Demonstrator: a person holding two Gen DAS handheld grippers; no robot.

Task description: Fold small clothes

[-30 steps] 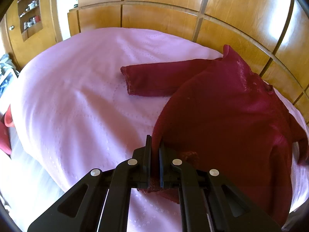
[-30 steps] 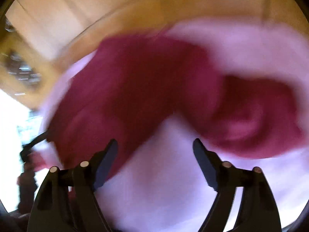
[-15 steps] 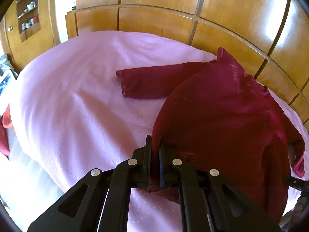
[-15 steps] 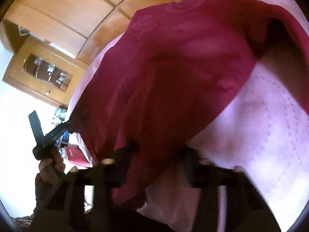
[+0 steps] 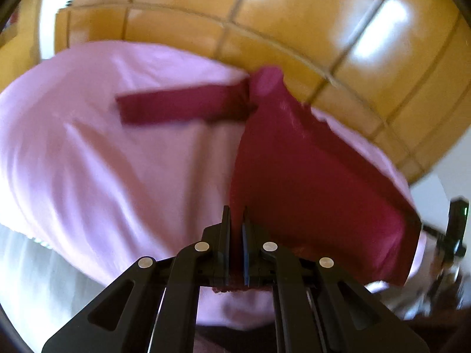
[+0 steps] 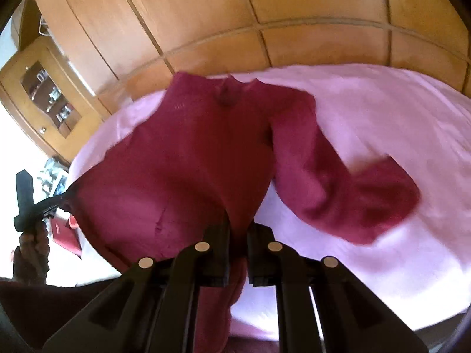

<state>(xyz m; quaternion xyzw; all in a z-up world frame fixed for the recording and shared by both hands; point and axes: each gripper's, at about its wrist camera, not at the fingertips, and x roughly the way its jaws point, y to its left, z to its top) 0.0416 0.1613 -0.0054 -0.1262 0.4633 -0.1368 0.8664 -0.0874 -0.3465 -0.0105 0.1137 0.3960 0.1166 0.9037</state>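
Glossy wooden wardrobe panels (image 6: 294, 14) rise behind a bed covered with a pale pink bedspread (image 6: 382, 111); at the left of the right wrist view a small glass-fronted wooden cabinet (image 6: 50, 94) holds little items too small to make out.

A dark red long-sleeved sweater (image 6: 191, 158) lies toward the far edge of the bed, its collar nearest the wardrobe. Its hem is lifted off the bedspread along the near edge, and the body hangs taut between the two tools.

The left gripper (image 5: 236, 229) has its jaws pressed together on one hem corner, with red fabric showing in the narrow slot between the pads and a little poking out below them. In that view one sleeve (image 5: 182, 107) lies flat on the bedspread, pointing toward the bed's left edge. The view is motion-blurred.

The right gripper (image 6: 238, 232) is likewise clamped on the other hem corner, with cloth bunched between its jaws and trailing down beneath them. The other sleeve (image 6: 338, 182) lies bent on the bedspread toward the bed's right edge, its cuff blurred.

From the right wrist view, the person's hand (image 6: 31, 253) holds the left tool at the sweater's far hem corner.
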